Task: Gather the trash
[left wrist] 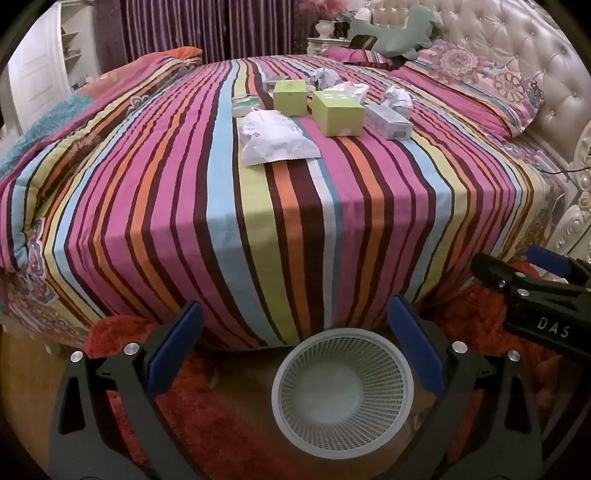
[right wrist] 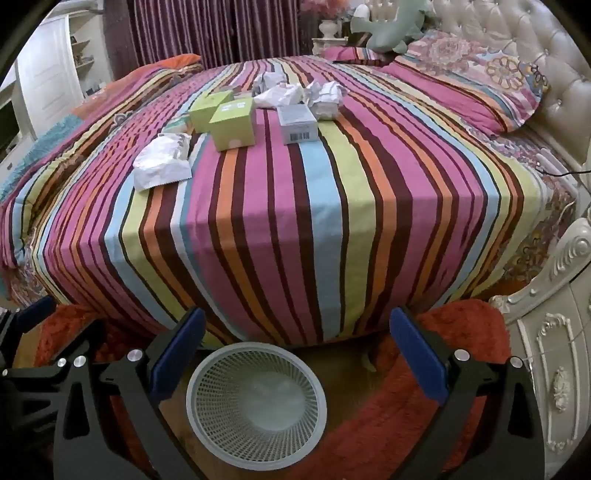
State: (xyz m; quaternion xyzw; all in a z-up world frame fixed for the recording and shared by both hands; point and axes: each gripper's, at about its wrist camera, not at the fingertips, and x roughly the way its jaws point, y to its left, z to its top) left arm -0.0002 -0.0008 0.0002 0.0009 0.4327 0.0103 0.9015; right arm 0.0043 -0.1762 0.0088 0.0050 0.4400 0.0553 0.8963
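Trash lies on the striped bed (left wrist: 258,221) (right wrist: 314,221): a white plastic bag (left wrist: 275,138) (right wrist: 162,162), two green boxes (left wrist: 338,110) (right wrist: 232,123), a grey box (left wrist: 388,122) (right wrist: 297,122) and crumpled white papers (left wrist: 397,99) (right wrist: 325,98). A white mesh wastebasket (left wrist: 341,391) (right wrist: 256,402) stands on the floor below the bed's edge. My left gripper (left wrist: 295,347) is open above the basket, nothing between its blue pads. My right gripper (right wrist: 295,347) is open too, the basket below its left finger. Part of the right gripper (left wrist: 532,295) shows in the left wrist view.
A red shaggy rug (left wrist: 229,424) (right wrist: 388,406) covers the floor around the basket. An ornate cream nightstand (right wrist: 554,369) stands at right. Padded headboard (right wrist: 535,55), pillows and a green plush toy (left wrist: 402,33) sit at the far right; purple curtains (left wrist: 184,29) hang behind.
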